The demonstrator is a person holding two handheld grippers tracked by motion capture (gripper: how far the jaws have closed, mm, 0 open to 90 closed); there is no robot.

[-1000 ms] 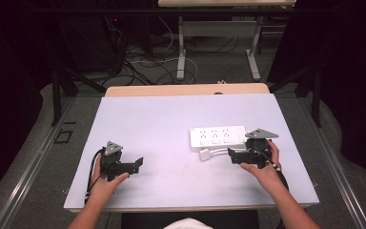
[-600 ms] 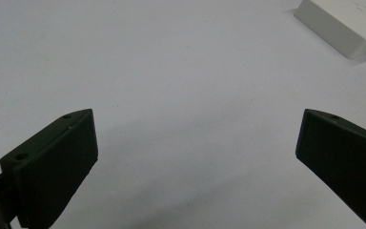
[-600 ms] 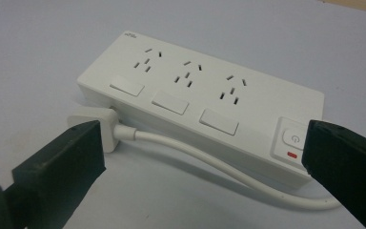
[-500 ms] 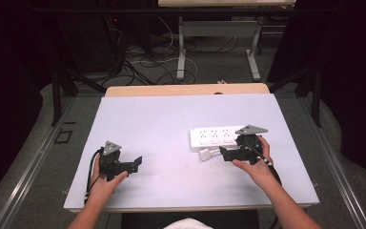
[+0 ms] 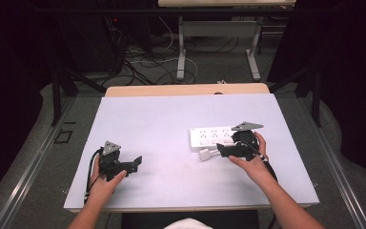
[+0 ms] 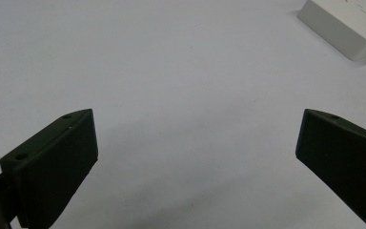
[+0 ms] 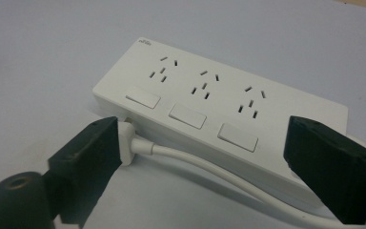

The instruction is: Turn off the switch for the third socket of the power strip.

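- Counter (image 5: 171, 124): one. Pale and flat, carrying everything listed here. Unchanged over the last second.
- Power strip (image 5: 214, 136): one. White, lying flat on the right half of the counter, in the same spot as a second ago. Also seen close up in the right gripper view (image 7: 205, 95).
- Right hand-held gripper (image 5: 221, 150): one. Shifted leftward along the near edge of the power strip within the last second and now at its left end. Released, jaws spread wide (image 7: 207, 138) and holding nothing. Straddles the cord, with one jaw just beside the plug; cannot tell whether it touches. Judged as an approach closing in on the plug, with the grasp not yet made.
- Left hand-held gripper (image 5: 136, 162): one. Unmoved since a second ago, low over bare counter and well apart from the power strip. Released, jaws wide (image 6: 195, 138), nothing between them.
- Cord (image 7: 195, 162): one. White, running along the near side of the power strip.
- Plug (image 5: 204, 154): one. White, lying on the counter at the strip's left corner (image 7: 125, 140). Not inserted in any socket.
- Sockets (image 7: 204, 78): three groups in a row, all vacant.
- Switches (image 7: 187, 115): three, one below each socket group.
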